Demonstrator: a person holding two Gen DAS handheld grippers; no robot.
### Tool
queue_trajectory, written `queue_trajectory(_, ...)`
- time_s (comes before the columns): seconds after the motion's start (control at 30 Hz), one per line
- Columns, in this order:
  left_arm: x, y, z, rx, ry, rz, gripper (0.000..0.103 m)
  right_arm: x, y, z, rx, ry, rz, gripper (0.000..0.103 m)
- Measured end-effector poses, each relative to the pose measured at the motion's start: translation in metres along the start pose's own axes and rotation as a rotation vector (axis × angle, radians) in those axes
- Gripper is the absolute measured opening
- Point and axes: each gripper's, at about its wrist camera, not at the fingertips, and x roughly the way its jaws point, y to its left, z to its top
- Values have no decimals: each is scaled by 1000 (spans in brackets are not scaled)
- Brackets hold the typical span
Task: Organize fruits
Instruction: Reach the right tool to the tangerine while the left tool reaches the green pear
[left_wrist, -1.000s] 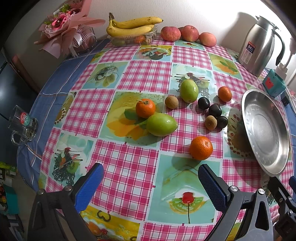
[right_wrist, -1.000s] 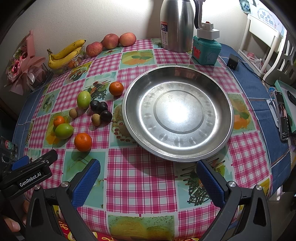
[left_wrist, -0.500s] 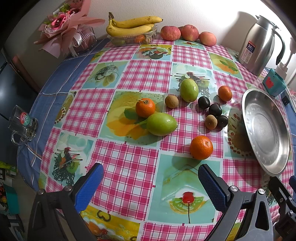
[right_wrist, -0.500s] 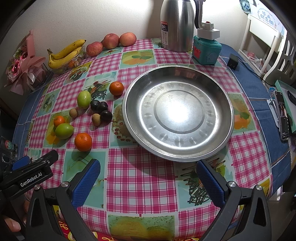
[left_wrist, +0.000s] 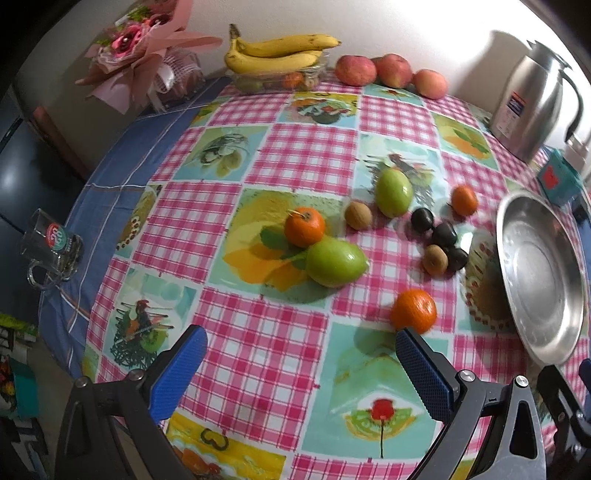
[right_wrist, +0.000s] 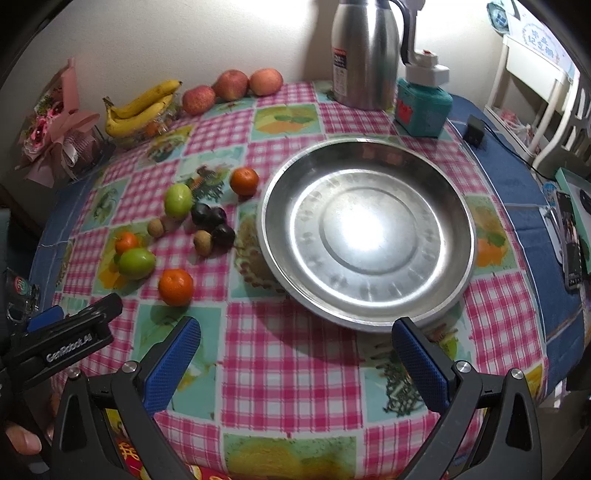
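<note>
Each hand-held gripper (right_wrist: 295, 350) has black arms, silver screws, textured blue pads (right_wrist: 171, 365) and white "GenRobot.AI" lettering.

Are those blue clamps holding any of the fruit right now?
No, nothing is held. The left gripper and right gripper are both open and empty, above the checked tablecloth; the nearest orange tangerine lies untouched.

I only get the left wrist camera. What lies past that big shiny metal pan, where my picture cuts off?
Observer: Beyond the round steel pan, what looks like a dark phone lies flat on the blue cloth.
Operator: Is the other gripper carrying any fruit?
Observer: No. The right gripper is open, with nothing between its blue pads, and it sits just short of the pan's near rim.
Operator: Anything beyond the table?
Observer: White furniture stands past the table's right edge.
</note>
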Motion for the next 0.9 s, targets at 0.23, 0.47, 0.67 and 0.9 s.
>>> queue_trajectory(0.23,2,12,26,-64,3,8,103,8,26,20,-36,-17,64,103)
queue_trajectory(0.47,11,18,51,-106,7,-1,103,23,50,38,-58,-15,73,103)
queue_trajectory(0.67,21,14,68,-127,-6,-20,103,41,68,46,-93,15,57,103)
queue_trajectory(0.9,33,11,81,-133,-12,-52,103,68,77,48,-105,91,33,103)
